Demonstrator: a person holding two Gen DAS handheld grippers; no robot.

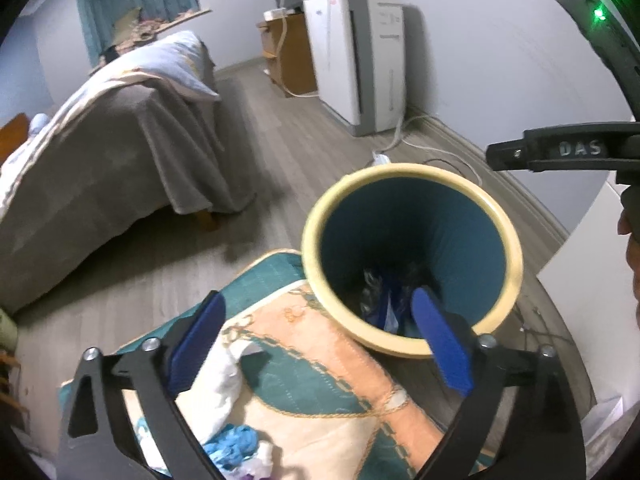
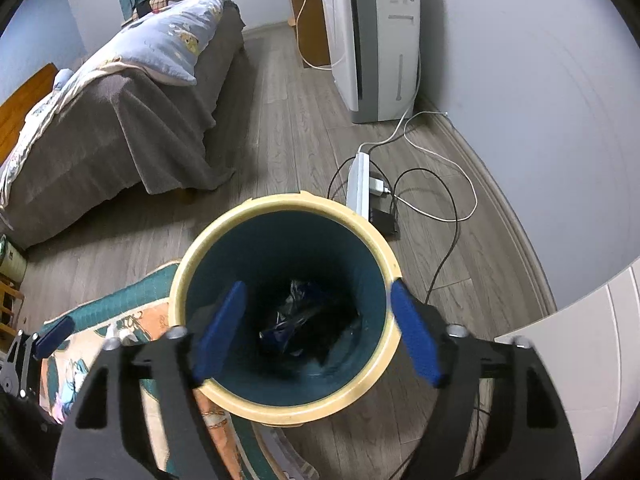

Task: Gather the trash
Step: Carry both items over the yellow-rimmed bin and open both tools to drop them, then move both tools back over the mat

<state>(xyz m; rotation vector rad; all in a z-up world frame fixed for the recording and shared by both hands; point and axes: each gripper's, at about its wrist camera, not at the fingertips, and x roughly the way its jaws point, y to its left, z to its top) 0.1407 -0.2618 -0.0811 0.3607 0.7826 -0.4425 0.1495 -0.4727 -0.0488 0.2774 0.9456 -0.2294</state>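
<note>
A teal bin with a cream rim [image 1: 412,258] [image 2: 280,308] stands on the floor at the rug's edge. Dark crumpled wrappers [image 2: 300,320] lie at its bottom and also show in the left wrist view [image 1: 384,292]. My right gripper [image 2: 316,332] is open and empty, directly above the bin's mouth. My left gripper [image 1: 320,344] is open and empty above the rug, its right finger over the bin's near rim. A white crumpled tissue [image 1: 224,384] and a blue crumpled piece [image 1: 232,444] lie on the rug below the left gripper.
A teal and peach rug [image 1: 320,400] covers the floor. A bed with a grey blanket [image 2: 120,120] is on the left. A white air purifier [image 2: 372,36] stands by the wall, with a power strip and cables [image 2: 360,176] beyond the bin. A white cabinet [image 2: 580,340] is at right.
</note>
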